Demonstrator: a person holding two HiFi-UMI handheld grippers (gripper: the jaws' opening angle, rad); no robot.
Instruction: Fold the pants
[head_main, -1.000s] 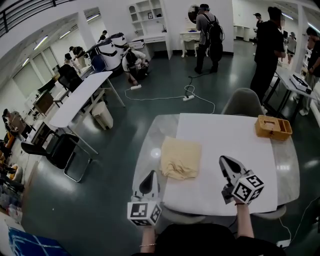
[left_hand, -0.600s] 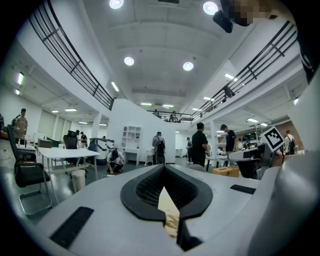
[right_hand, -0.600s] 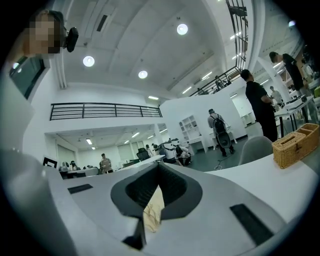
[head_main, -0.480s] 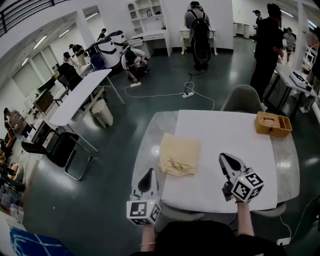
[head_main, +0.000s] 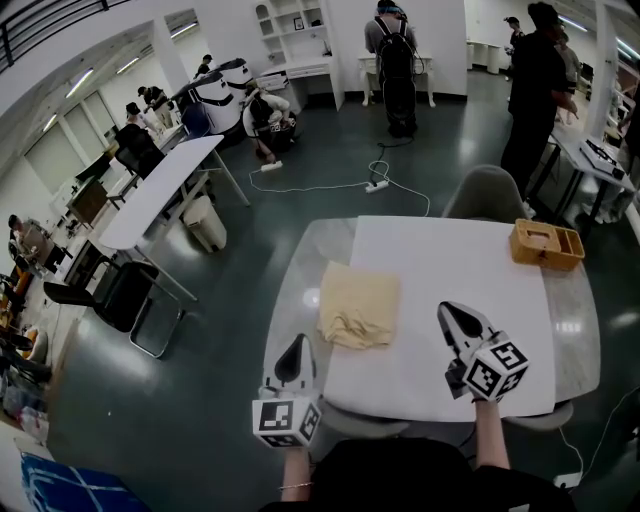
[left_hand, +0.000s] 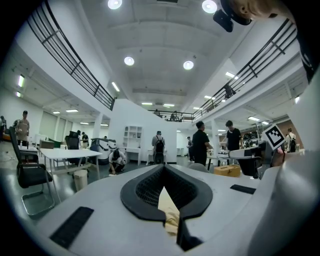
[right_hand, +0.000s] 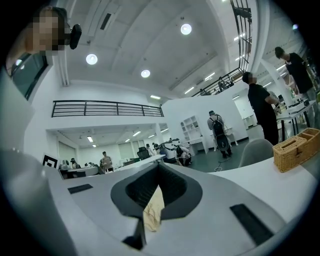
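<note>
Pants (head_main: 359, 312) lie folded at centre-left on the table (head_main: 284, 300), seemingly done, so left gripper (head_main: 298, 348) and right gripper (head_main: 448, 320) hover nearby, jaws together, empty.

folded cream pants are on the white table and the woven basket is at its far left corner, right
No: the tan woven basket sits at the far right corner, as the head view shows. The folded cream cloth pants do lie on the white table.

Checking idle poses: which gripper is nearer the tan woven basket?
Right: right gripper is below-left of the basket in head view; left gripper farther, at the table's left edge.
</note>
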